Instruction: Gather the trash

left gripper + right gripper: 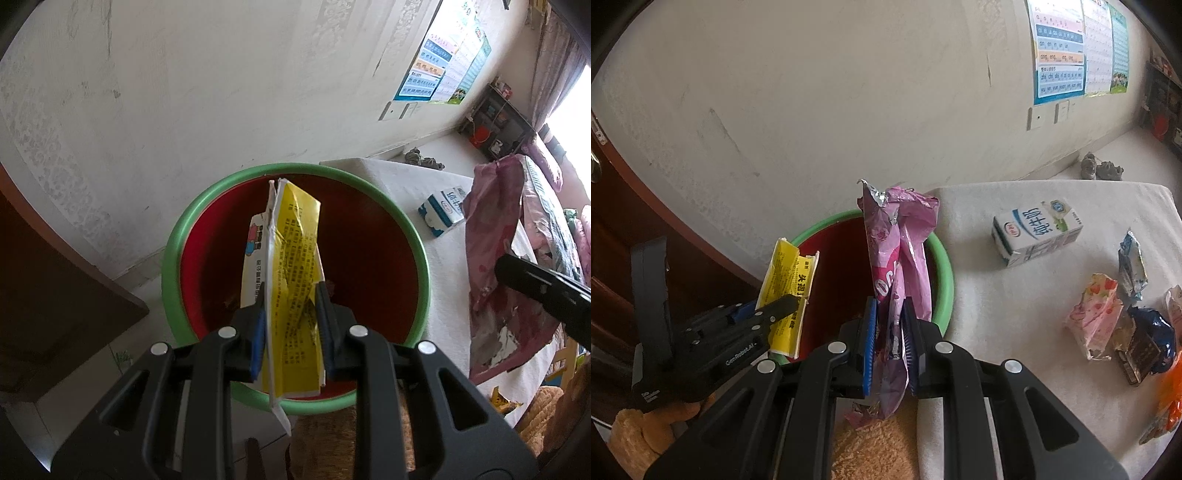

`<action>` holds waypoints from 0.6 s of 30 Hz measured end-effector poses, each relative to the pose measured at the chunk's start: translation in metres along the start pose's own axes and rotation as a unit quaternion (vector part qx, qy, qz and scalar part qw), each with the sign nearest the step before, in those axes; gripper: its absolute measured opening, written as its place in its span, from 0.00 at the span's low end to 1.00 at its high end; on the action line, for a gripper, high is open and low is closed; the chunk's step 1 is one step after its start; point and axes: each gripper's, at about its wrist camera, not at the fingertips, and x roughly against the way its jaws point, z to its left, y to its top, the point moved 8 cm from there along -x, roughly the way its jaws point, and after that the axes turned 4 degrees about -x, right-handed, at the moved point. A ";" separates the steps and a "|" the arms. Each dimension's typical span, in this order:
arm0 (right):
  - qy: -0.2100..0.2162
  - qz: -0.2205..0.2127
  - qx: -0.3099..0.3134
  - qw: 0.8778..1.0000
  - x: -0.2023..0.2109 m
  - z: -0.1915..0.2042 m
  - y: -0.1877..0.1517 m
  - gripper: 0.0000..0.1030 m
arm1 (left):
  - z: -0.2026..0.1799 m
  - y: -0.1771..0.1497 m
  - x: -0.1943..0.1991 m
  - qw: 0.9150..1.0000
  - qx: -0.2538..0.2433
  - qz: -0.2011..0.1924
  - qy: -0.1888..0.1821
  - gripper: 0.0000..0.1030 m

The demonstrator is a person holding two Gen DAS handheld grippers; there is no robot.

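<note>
The yellow carton (295, 280) hangs upright in the left gripper (291, 321), jaws pinching it, directly over the red bin (369, 236). The right gripper (889, 332), jaws pinching the pink wrapper (905, 258), sits beside the bin's rim, toward the table (1015, 295).

Orange wrapper (1169, 398) cut off at right edge
</note>
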 end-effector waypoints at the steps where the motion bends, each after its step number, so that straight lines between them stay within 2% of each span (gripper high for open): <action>1: 0.000 0.001 0.002 1.000 -0.001 0.001 0.000 0.15 | 0.000 0.000 -0.001 1.000 0.001 0.000 0.000 0.23; 10: -0.003 -0.007 0.012 1.000 -0.002 0.010 0.002 0.15 | 0.004 -0.001 -0.004 1.000 0.007 0.004 0.000 0.23; 18: 0.011 -0.012 0.000 1.000 -0.003 0.014 0.015 0.15 | 0.005 0.000 -0.005 1.000 0.010 0.004 -0.001 0.23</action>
